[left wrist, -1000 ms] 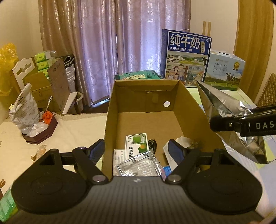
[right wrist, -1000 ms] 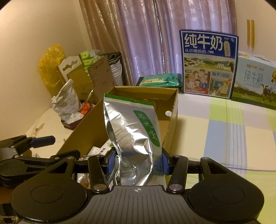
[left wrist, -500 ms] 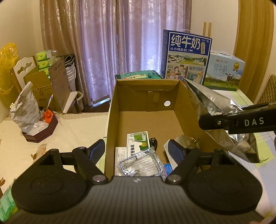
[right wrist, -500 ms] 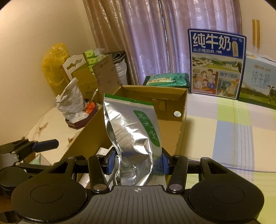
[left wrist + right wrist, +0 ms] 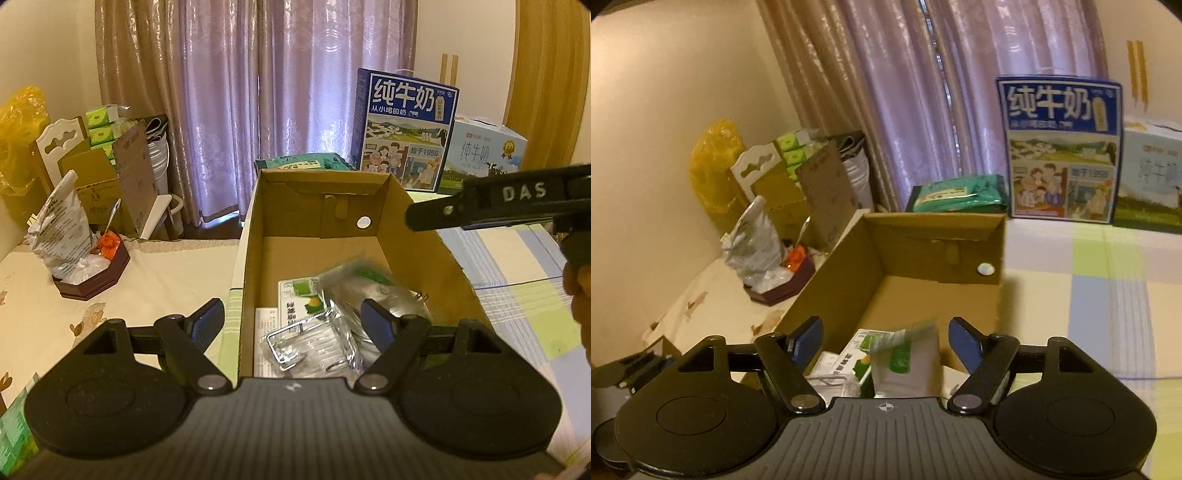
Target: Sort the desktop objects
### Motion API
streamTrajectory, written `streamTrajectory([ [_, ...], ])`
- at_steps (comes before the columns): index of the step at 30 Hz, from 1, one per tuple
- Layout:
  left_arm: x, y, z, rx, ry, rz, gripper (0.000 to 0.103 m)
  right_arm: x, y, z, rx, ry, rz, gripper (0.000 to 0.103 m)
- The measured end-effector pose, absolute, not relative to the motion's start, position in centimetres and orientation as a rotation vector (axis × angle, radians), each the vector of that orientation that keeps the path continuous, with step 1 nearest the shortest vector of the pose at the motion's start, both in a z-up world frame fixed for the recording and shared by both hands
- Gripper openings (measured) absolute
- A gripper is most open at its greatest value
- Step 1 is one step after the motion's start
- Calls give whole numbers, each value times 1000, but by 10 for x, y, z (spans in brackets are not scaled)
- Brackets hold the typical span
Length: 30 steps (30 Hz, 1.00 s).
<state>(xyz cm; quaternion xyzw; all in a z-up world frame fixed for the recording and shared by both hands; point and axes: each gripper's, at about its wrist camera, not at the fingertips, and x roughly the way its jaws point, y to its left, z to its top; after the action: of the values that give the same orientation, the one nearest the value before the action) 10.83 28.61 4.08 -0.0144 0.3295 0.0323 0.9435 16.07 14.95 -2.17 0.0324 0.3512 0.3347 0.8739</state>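
Foil pouch [image 5: 364, 286], a crinkled silver packet with a green label, motion-blurred inside the open corrugated cardboard box [image 5: 421, 236], at the near end of its rectangular floor. It touches neither gripper. Beside it in the box lie a white-and-green printed carton [image 5: 297, 301] and a clear, glossy rectangular plastic tray [image 5: 310, 345]. Right gripper [image 5: 884, 341]: blue-padded jaws spread wide above the near end of the box, released and empty. Left gripper [image 5: 293, 319]: jaws likewise spread, straddling the near left wall of the box, grasping nothing. Beyond the far wall of the box stand a tall blue milk carton case [image 5: 404, 129] and a flat green soft pack [image 5: 304, 162]; left of the box, on the cream tablecloth [image 5: 147, 273], sits a dark hexagonal wooden tray [image 5: 98, 277] holding a crumpled bag.
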Motion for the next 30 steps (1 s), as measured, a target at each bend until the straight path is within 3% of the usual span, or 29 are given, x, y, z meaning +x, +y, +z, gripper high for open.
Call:
streamTrajectory([
  [6,103,281,39,-38,677,59,78,157,127,-29,83,763,663,79],
  [16,80,265,46,-51,682,50,86,132,87,-34,127,807,630,101],
  [23,51,248,64,-63,656,77,98,98,66,-28,125,837,627,101],
  [30,19,230,80,-82,630,120,102,61,45,-15,118,833,626,101],
])
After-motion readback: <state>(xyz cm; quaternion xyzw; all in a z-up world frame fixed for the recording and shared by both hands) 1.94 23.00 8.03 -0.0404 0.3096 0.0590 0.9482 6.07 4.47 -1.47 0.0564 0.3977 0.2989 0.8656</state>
